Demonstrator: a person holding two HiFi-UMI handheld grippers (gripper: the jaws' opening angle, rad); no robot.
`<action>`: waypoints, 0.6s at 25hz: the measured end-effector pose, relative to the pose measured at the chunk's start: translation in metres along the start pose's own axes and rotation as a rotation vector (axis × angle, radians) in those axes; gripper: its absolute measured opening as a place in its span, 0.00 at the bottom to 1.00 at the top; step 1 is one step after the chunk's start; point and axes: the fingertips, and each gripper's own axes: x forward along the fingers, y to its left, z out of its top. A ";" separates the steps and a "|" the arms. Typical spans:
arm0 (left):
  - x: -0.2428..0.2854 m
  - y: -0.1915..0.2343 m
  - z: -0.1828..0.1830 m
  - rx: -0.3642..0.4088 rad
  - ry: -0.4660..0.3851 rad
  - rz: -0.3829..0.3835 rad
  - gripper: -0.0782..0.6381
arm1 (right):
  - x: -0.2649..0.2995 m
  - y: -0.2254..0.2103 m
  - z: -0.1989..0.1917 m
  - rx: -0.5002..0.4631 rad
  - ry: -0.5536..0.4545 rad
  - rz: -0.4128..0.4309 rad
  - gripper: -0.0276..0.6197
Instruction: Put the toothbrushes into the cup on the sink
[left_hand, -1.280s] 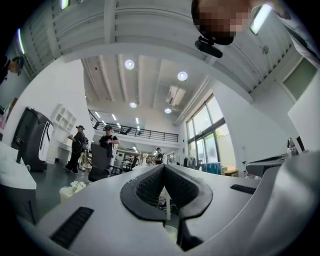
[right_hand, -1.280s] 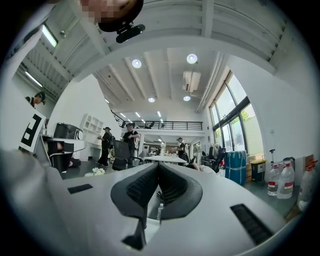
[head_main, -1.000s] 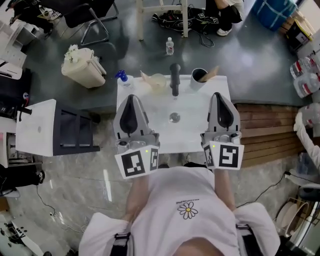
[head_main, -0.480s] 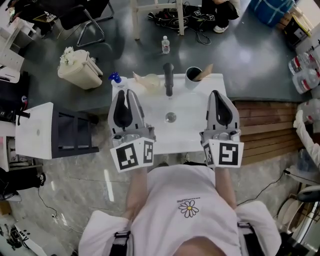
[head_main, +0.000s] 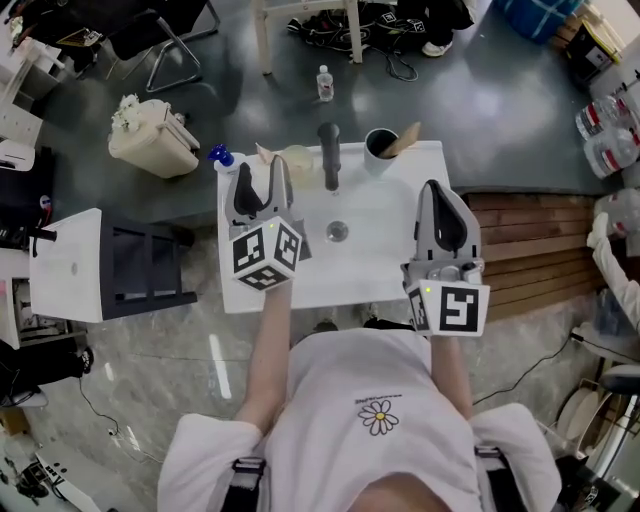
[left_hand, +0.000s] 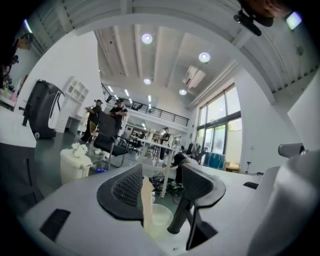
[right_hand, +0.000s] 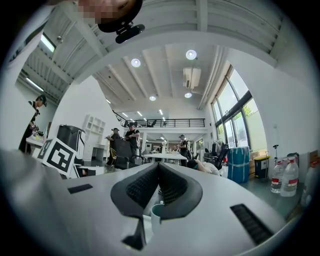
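Our right gripper (head_main: 433, 190) was shut and empty, while our left gripper (head_main: 262, 170) had just opened wide, the toothbrush (left_hand: 147, 202) left of the faucet (head_main: 329, 158) untouched between its jaws, so next we probably had to advance, close, and carry it to the cup (head_main: 380, 146) right of the faucet.

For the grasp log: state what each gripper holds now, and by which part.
Nothing is held. The left gripper's jaws have just been opening; a pale toothbrush handle stands between them, unclamped. The right gripper is shut on nothing.
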 end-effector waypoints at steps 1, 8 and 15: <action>0.006 0.005 -0.010 -0.019 0.022 0.011 0.44 | -0.001 -0.002 -0.001 -0.001 0.002 -0.006 0.06; 0.038 0.023 -0.070 -0.077 0.170 0.048 0.43 | -0.006 -0.013 -0.007 -0.012 0.018 -0.041 0.06; 0.053 0.023 -0.098 -0.049 0.238 0.068 0.37 | -0.008 -0.019 -0.011 -0.025 0.030 -0.061 0.06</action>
